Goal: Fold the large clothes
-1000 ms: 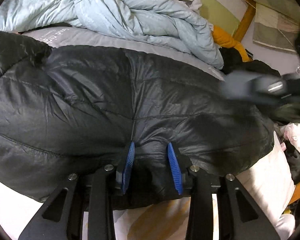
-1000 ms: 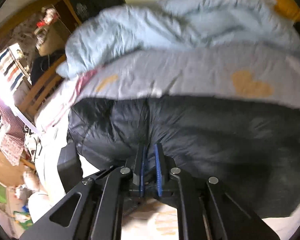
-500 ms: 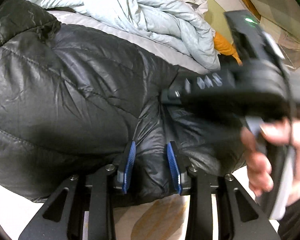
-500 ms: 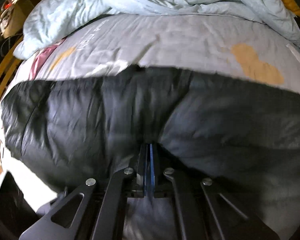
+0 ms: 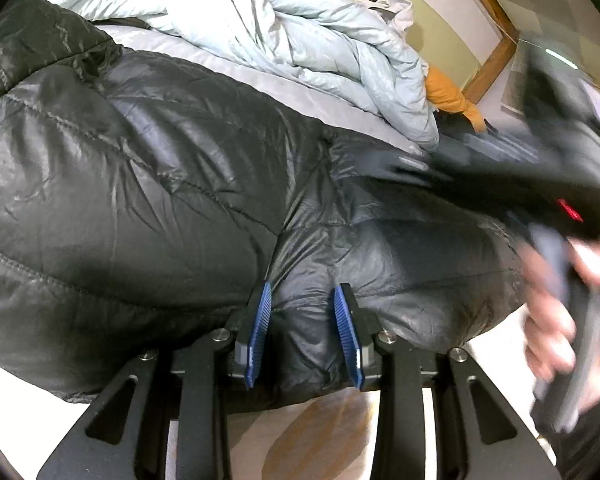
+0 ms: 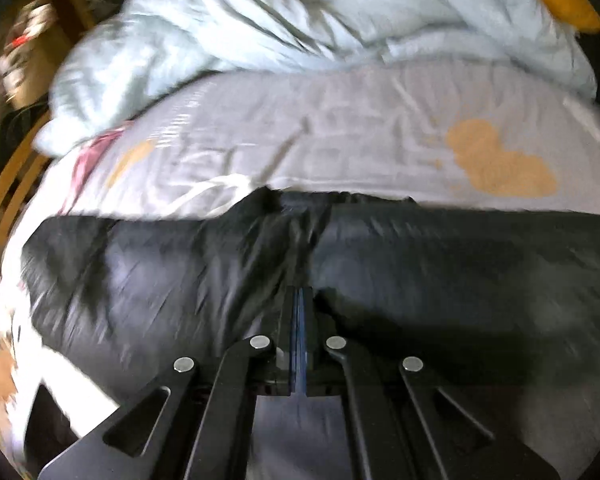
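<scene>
A black quilted puffer jacket lies spread across the bed and fills the lower half of the right wrist view. My left gripper grips the jacket's near hem, a bulge of padded fabric squeezed between its blue pads. My right gripper has its pads pressed together on a pinch of jacket fabric, and creases run out from its tips. In the left wrist view that gripper shows as a blurred black shape over the jacket's right part, held by a person's hand.
A crumpled pale blue duvet is heaped along the far side of the bed. The grey sheet with orange patches shows beyond the jacket. An orange cloth and a wooden frame sit at the back right. Wooden furniture stands at the left.
The right gripper's narrow gap has shut on the jacket fabric, and it has swept across the left wrist view, ending low over the jacket's right part. The left gripper keeps its hold.
</scene>
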Demonstrator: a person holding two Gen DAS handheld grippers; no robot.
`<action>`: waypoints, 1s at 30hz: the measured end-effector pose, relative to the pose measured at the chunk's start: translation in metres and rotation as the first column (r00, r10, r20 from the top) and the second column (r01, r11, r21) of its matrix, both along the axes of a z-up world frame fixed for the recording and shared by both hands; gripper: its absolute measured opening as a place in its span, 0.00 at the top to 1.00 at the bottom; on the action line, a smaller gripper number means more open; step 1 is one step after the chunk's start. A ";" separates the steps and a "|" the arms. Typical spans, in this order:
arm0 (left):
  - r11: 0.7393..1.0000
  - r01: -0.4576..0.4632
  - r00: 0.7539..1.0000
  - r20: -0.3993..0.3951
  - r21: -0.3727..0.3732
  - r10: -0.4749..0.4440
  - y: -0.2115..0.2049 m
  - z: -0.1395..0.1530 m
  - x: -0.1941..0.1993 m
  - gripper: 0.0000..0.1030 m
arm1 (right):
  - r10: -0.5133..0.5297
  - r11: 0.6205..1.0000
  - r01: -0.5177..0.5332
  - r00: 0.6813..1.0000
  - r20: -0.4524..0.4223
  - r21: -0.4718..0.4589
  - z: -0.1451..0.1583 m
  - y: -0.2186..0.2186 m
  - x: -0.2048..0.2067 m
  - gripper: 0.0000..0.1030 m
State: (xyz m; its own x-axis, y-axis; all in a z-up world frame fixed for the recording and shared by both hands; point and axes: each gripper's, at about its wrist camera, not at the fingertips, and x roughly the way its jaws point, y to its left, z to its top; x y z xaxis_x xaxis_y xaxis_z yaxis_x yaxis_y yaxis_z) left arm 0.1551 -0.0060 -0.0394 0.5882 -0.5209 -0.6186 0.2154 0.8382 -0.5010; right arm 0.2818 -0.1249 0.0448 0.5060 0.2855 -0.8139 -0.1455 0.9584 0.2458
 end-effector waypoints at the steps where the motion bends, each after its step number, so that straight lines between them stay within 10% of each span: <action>1: 1.000 0.000 1.000 0.000 -0.003 0.000 0.001 0.000 0.000 0.67 | 0.010 1.000 -0.011 0.999 0.033 0.017 0.007 -0.006 -0.019 1.00; 10: 1.000 -0.001 1.000 0.005 -0.004 0.001 0.001 0.000 -0.002 0.67 | -0.213 0.949 0.185 0.973 0.088 0.256 0.017 -0.111 -0.145 0.90; 14: 1.000 -0.001 1.000 0.006 -0.003 0.001 0.001 0.000 -0.002 0.67 | -0.375 0.867 0.325 0.925 0.065 0.379 0.000 -0.156 -0.169 0.18; 15: 1.000 -0.001 1.000 0.006 -0.004 0.001 0.001 0.000 -0.002 0.67 | -0.423 0.839 0.362 0.904 0.069 0.407 -0.006 -0.164 -0.173 0.16; 23: 1.000 -0.001 1.000 0.007 -0.008 0.001 0.001 0.000 -0.002 0.67 | -0.526 0.695 0.462 0.849 -0.048 0.551 -0.050 -0.194 -0.151 0.16; 26: 1.000 0.001 1.000 0.007 -0.008 0.000 0.002 0.002 -0.002 0.67 | -0.612 0.652 0.515 0.791 -0.014 0.556 -0.054 -0.199 -0.138 0.31; 30: 0.995 0.057 0.998 0.044 -0.083 -0.053 0.010 0.009 -0.006 0.57 | -0.609 0.699 0.502 0.791 0.057 0.509 -0.049 -0.184 -0.126 0.67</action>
State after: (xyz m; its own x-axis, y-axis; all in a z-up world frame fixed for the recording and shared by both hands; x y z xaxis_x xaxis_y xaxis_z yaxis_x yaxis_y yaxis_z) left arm 0.1490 0.0041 -0.0299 0.5816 -0.6021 -0.5470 0.2819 0.7799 -0.5588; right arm 0.1560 -0.3089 -0.0038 0.8285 0.1957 -0.5246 0.2800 0.6665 0.6909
